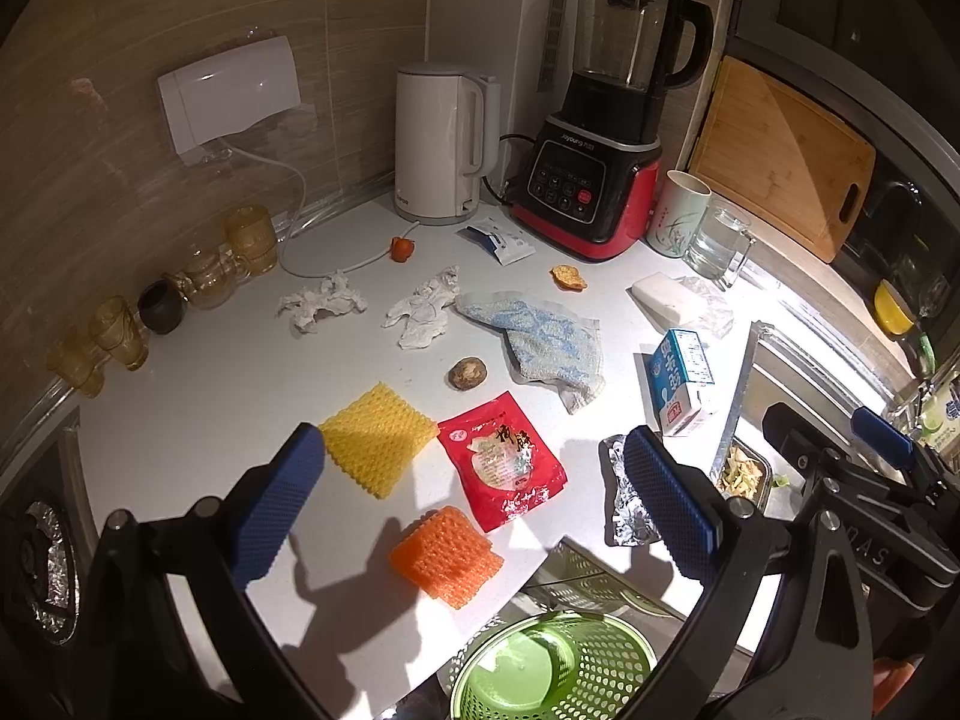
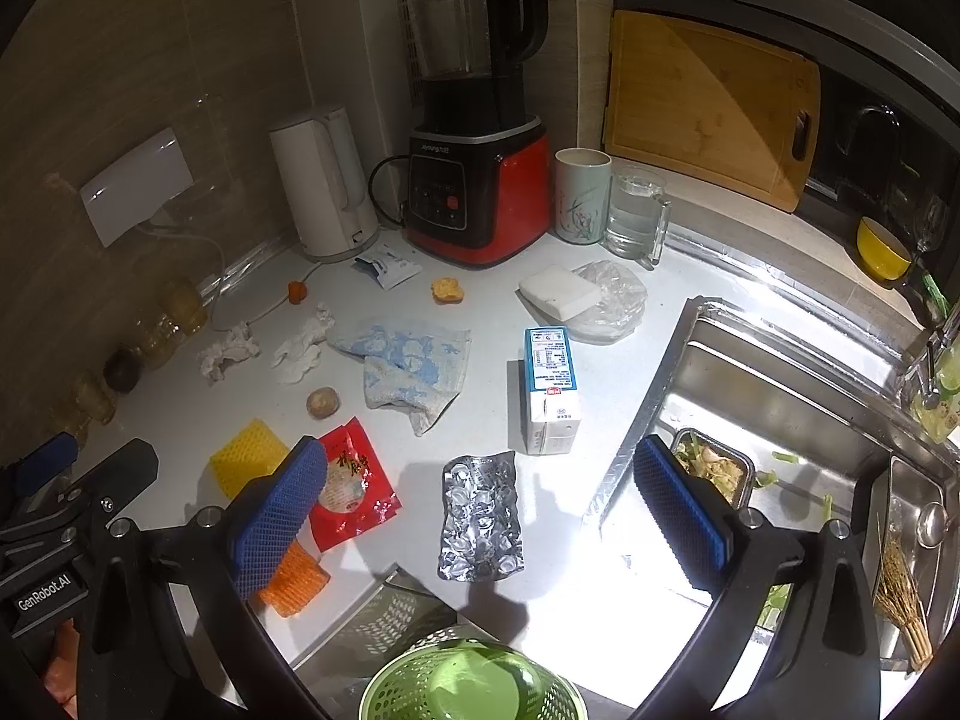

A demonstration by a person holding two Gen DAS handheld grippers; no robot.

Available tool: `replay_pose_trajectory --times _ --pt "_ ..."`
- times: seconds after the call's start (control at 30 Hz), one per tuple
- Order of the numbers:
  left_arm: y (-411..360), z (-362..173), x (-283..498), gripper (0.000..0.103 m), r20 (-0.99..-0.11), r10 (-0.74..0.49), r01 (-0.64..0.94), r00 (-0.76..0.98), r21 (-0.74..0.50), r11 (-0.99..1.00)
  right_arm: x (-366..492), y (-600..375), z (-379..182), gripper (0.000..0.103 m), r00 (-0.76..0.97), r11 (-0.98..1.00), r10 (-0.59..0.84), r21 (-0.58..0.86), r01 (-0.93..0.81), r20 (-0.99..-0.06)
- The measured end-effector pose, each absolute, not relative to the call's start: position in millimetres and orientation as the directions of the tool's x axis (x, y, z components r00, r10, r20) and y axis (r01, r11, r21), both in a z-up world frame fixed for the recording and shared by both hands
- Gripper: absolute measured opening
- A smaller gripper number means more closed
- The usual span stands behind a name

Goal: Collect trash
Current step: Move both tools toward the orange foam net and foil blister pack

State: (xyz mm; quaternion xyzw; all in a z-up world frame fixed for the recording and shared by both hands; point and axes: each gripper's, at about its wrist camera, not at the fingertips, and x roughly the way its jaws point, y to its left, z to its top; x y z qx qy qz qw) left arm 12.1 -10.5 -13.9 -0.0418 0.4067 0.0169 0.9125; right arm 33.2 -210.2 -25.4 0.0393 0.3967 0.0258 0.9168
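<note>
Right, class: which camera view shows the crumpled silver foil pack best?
The right wrist view: the foil pack lies whole and unobstructed between the open gripper's fingers. In the left wrist view, the foil pack is partly hidden behind a blue finger.

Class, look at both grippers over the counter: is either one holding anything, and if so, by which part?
Nothing is held. The left gripper and right gripper both hang open above the counter, with nothing between their fingers.
</note>
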Motion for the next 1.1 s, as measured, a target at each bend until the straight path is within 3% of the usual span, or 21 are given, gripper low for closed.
replay_pose_trajectory --times 1.1 --pt "2 -30 16 0.095 -0.747 -0.034 -0.053 0.664 -0.092 0.994 35 -206 -45 0.101 0.674 0.993 0.112 0.107 -0.049 -0.73"
